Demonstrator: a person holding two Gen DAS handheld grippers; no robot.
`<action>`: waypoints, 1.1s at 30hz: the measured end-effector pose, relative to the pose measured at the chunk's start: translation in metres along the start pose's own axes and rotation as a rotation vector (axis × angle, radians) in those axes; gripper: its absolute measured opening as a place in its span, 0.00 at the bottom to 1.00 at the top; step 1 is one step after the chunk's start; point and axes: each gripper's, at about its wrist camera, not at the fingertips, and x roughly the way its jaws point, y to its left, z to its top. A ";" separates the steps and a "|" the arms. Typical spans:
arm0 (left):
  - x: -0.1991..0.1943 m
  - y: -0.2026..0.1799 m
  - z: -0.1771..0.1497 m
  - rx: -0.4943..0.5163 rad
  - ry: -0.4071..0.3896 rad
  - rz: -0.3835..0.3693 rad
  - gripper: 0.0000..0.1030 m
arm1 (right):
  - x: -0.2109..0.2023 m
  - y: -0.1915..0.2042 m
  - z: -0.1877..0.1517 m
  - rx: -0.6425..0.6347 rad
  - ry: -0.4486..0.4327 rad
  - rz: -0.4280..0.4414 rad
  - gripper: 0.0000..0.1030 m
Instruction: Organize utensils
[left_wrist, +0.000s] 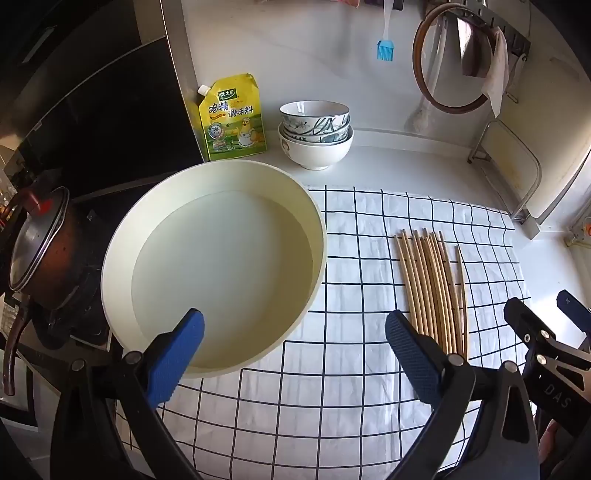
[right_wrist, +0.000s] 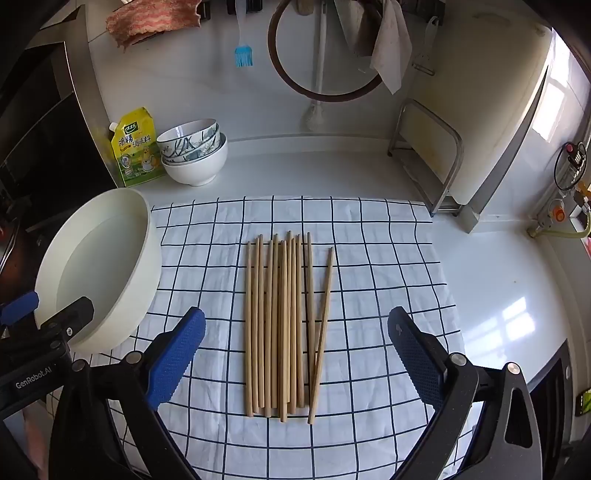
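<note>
Chopsticks (right_wrist: 280, 325) lie in a tight row on the checked cloth (right_wrist: 388, 280), near its middle, tips pointing toward the back wall. One stick (right_wrist: 322, 332) at the right end of the row lies slanted, crossing its neighbour low down. Left of the chopsticks sits a cream basin (left_wrist: 317, 236), its rim overlapping the cloth's left edge; nothing shows inside it. Behind the cloth, against the wall, stand stacked bowls (left_wrist: 316, 136), and a yellow pouch (left_wrist: 232, 118) stands just left of them. A blue brush (left_wrist: 385, 50) hangs on the wall above. Further left of the basin, a dark pot (left_wrist: 48, 254) with a glass lid rests on the stove. The left gripper (left_wrist: 295, 354) hangs over the cloth between basin and chopsticks, jaws spread wide and holding nothing, its left finger (left_wrist: 177, 354) over the basin's near rim. The right gripper (right_wrist: 295, 354) hovers above the near ends of the chopsticks, jaws likewise wide apart and holding nothing, the row lying between its fingers (right_wrist: 417, 365).
</note>
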 end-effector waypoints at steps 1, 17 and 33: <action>0.000 0.000 0.000 0.002 -0.001 0.000 0.94 | 0.000 0.000 0.000 -0.001 0.002 -0.001 0.92; -0.005 -0.001 0.002 0.012 -0.015 0.012 0.94 | -0.004 -0.001 0.001 -0.002 -0.004 -0.005 0.92; -0.006 -0.001 0.003 0.013 -0.014 0.014 0.94 | -0.003 -0.001 0.000 -0.003 -0.005 -0.007 0.92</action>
